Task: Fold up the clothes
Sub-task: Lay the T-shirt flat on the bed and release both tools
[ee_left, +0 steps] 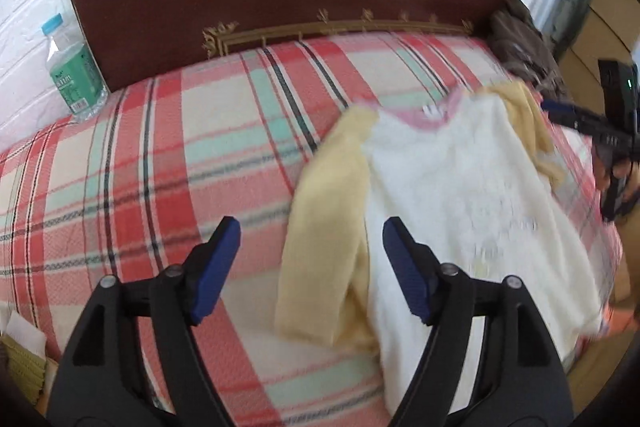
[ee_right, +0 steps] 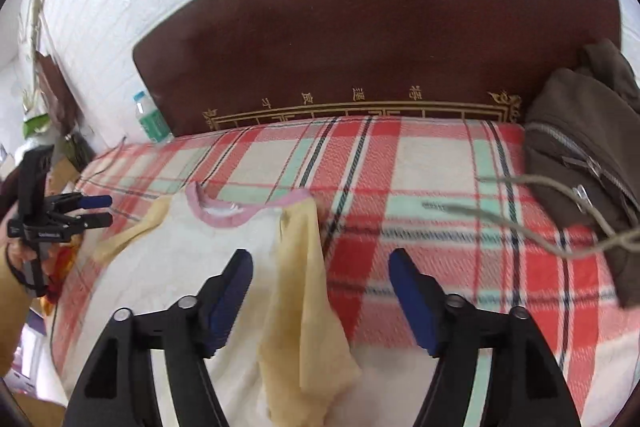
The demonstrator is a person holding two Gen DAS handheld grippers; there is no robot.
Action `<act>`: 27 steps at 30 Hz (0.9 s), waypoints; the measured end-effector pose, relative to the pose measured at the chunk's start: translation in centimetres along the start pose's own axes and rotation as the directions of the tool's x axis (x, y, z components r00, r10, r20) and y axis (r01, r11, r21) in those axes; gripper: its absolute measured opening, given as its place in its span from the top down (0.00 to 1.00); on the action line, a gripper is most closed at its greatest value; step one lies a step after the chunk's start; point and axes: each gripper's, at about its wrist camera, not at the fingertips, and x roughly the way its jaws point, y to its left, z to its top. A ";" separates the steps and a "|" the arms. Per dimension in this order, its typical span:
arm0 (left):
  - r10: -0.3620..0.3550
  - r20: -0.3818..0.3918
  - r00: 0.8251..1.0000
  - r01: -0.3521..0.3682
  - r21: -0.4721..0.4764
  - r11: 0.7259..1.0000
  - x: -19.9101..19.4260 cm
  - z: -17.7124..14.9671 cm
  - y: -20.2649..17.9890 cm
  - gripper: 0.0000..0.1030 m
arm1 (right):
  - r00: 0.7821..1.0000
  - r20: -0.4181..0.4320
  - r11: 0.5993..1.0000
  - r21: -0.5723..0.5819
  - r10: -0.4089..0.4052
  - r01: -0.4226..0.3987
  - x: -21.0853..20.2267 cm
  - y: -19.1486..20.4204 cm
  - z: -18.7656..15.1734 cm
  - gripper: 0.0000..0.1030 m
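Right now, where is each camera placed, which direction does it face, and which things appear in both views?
Left wrist view: sits on the left gripper, looks down across the plaid bed at the shirt; own open fingers show, and the right gripper at the right edge.
Right wrist view: sits on the right gripper, faces the headboard; own open fingers show, and the left gripper with its hand.
Shared: shirt, bed, headboard, water bottle, brown garment.

One shirt [ee_left: 460, 187], one bottle [ee_left: 74, 67], two tongs [ee_left: 312, 267].
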 end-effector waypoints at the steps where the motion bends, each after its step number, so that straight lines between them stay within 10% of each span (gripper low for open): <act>1: 0.004 -0.015 1.000 -0.003 0.027 1.000 0.2 -1.0 -0.3 0.27 | 1.000 -0.004 1.000 -0.001 0.007 -0.007 -0.5 -0.2 -0.9 0.27; 8: 0.004 -0.058 0.998 -0.003 0.015 1.000 1.8 -3.9 0.1 0.29 | 0.995 -0.088 0.989 -0.143 -0.044 0.031 0.8 2.0 -4.9 0.27; 10: -0.001 -0.064 0.998 0.000 -0.025 1.000 2.1 -3.8 0.8 0.49 | 0.994 -0.100 0.987 -0.156 -0.052 0.036 1.6 2.3 -4.9 0.32; 13: 0.025 -0.085 0.996 -0.029 -0.052 0.998 2.9 -3.4 1.5 0.68 | 0.993 -0.110 0.992 -0.124 -0.044 0.030 2.3 1.6 -4.5 0.78; 15: 0.036 -0.082 0.996 -0.041 -0.055 0.998 3.1 -3.1 1.5 0.74 | 0.994 -0.093 0.995 -0.093 -0.056 0.048 1.8 0.7 -3.8 0.90; 20: 0.064 -0.057 0.996 -0.070 -0.104 0.992 2.5 -1.6 2.0 0.79 | 0.987 -0.006 0.982 -0.100 -0.162 0.160 -1.0 -0.5 -2.1 0.92; 25: 0.069 -0.037 0.997 -0.075 -0.200 0.977 2.1 -1.4 3.5 0.78 | 0.946 -0.096 0.948 -0.113 -0.309 0.298 -0.1 -2.4 -2.8 0.78; 27: 0.027 -0.021 0.999 -0.032 -0.253 0.967 1.6 -1.9 4.1 0.62 | 0.944 -0.106 0.948 -0.087 -0.314 0.306 -0.3 -2.9 -3.6 0.73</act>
